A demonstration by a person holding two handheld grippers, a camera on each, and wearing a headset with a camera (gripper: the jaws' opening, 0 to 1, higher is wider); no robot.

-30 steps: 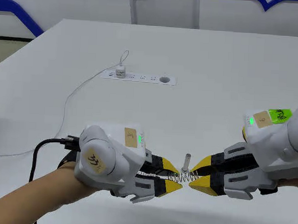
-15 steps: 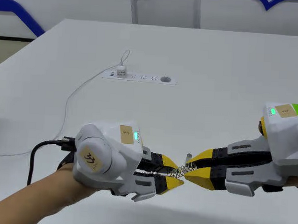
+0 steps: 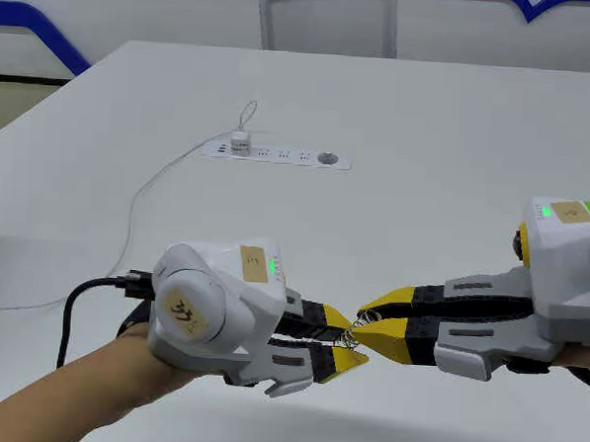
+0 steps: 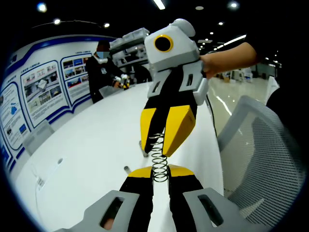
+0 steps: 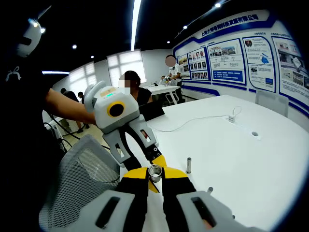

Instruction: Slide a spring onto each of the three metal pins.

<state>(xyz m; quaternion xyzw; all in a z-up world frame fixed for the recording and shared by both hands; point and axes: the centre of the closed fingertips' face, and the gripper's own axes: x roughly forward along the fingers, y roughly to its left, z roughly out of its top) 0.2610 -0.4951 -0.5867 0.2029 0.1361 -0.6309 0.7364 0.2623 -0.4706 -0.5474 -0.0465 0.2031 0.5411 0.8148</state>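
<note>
— Where is the spring [image 4: 158,162]?

— In the air above the bench [image 3: 458,140], held between the two grippers, which meet tip to tip in front of the person. In the left gripper view it runs from that gripper's own yellow tips straight up into the jaws of the other.

— So the left gripper [image 3: 350,343] has it?

— Yes. Its jaws stand narrow and pinch the near end of the coil. The right gripper [image 3: 361,325] clamps the far end. In the right gripper view the coil shows end-on, as a small ring squeezed between the yellow tips.

— And the pins?

— The right gripper view shows a metal pin [image 5: 189,165] standing upright on the bench just beyond the grippers. A second pin [image 5: 209,190] stands nearer, to its right in that view. Both stand apart from the spring.

— What else lies on the bench?

— A white power strip [image 3: 279,154] lies well beyond the grippers. It has a small white plug [image 3: 240,144] in it, and a thin white cable [image 3: 148,189] trails off to the left. A black cable [image 3: 69,313] loops away from the back of the left gripper. A chair [image 3: 325,20] stands at the far edge of the bench.
</note>
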